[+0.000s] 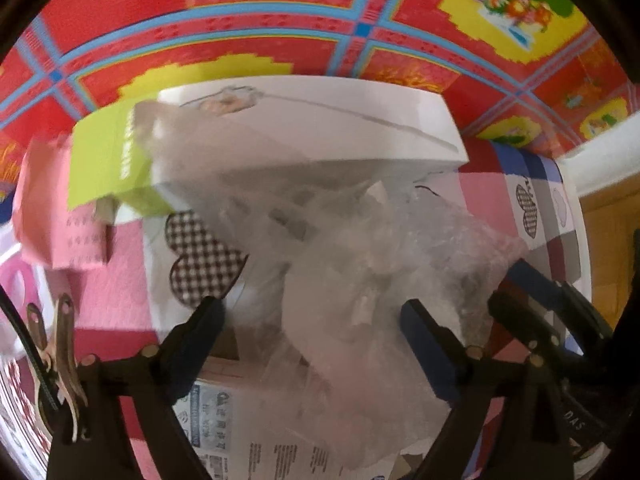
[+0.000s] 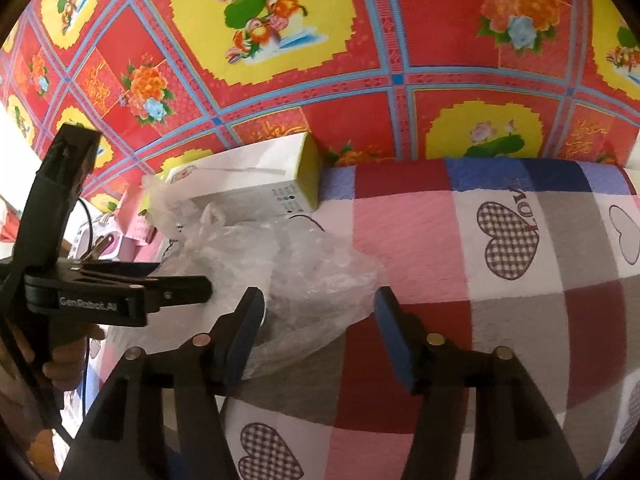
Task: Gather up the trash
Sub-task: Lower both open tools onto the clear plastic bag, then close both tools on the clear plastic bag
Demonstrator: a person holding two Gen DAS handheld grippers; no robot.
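A crumpled clear plastic bag (image 1: 352,280) lies on the checked bedcover, also in the right wrist view (image 2: 288,264). A white box with a lime-green end (image 1: 304,140) lies just behind it, seen too in the right wrist view (image 2: 256,176). My left gripper (image 1: 312,328) is open, its fingers on either side of the bag. My right gripper (image 2: 318,328) is open, the bag's right end between its fingers. The left gripper shows in the right wrist view (image 2: 120,288) at the bag's left side.
The bed has a pink, red, grey and white heart-print cover (image 2: 500,280). A red floral wall (image 2: 320,60) rises behind. A pink box (image 1: 60,220) sits left of the white box. A printed cardboard box (image 1: 224,432) lies under the bag's near edge.
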